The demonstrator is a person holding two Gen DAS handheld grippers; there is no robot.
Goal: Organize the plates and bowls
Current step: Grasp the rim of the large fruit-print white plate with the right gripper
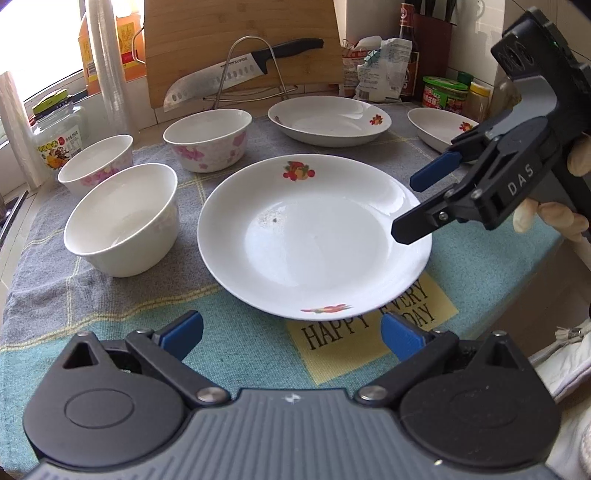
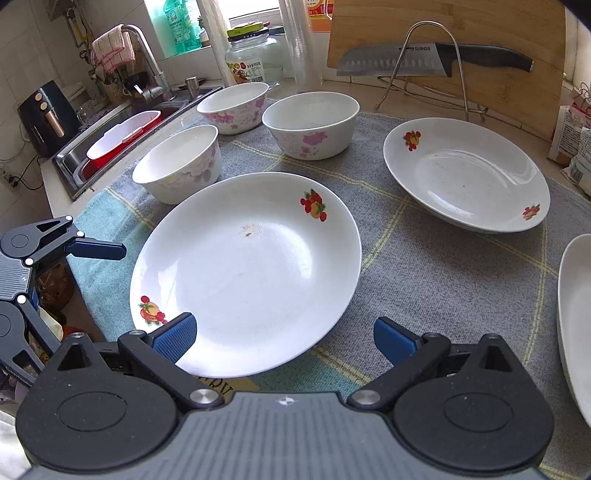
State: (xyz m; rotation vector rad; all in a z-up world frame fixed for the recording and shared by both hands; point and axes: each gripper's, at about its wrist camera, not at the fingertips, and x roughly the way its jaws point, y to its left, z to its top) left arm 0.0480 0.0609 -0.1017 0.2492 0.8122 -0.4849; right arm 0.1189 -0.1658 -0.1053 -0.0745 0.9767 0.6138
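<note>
A white plate with fruit prints (image 1: pixel 314 236) (image 2: pixel 247 273) lies in the middle of the cloth. My left gripper (image 1: pixel 291 336) is open just short of its near rim, holding nothing. My right gripper (image 1: pixel 412 205) (image 2: pixel 284 339) is open at the plate's right rim, one finger over the rim and the other over the cloth. Two more plates (image 1: pixel 328 120) (image 1: pixel 439 129) sit behind and to the right. Three bowls stand at the left: a plain one (image 1: pixel 122 218) and two with pink flowers (image 1: pixel 96 162) (image 1: pixel 208 138).
A knife (image 1: pixel 236 70) rests on a wire rack against a wooden cutting board (image 1: pixel 240 33). A glass jar (image 1: pixel 59 136) and condiment jars (image 1: pixel 443 92) line the back. A sink with a red basin (image 2: pixel 122 136) lies beyond the bowls. The counter edge drops off on the right.
</note>
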